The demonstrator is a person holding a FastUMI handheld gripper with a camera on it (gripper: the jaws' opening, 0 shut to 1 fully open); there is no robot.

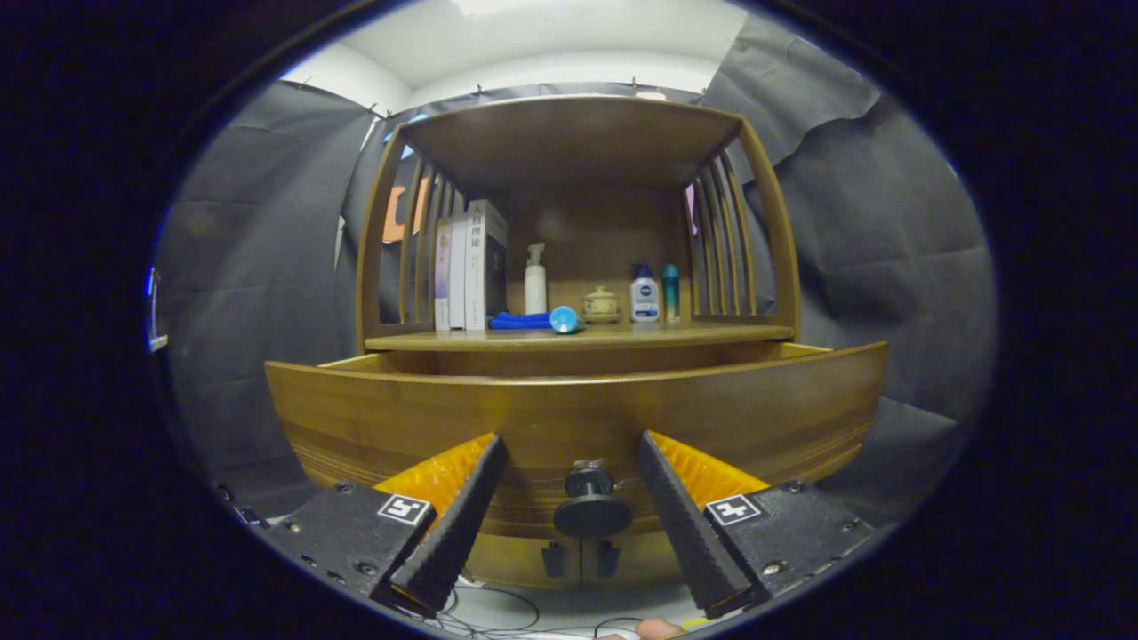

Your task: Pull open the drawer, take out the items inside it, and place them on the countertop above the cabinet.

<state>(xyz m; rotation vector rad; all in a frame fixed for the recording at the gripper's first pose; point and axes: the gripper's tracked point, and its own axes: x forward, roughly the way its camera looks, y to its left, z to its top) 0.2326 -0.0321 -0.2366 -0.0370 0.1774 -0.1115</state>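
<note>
Fingers (484, 462) spread wide, flanking the knob (590, 503); drawer (569, 418) pulled out.

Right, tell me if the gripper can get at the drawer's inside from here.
Probably not yet. The gripper stands open either side of the knob, low before the drawer front, which hides the inside; it would likely need lifting over the top edge.
</note>
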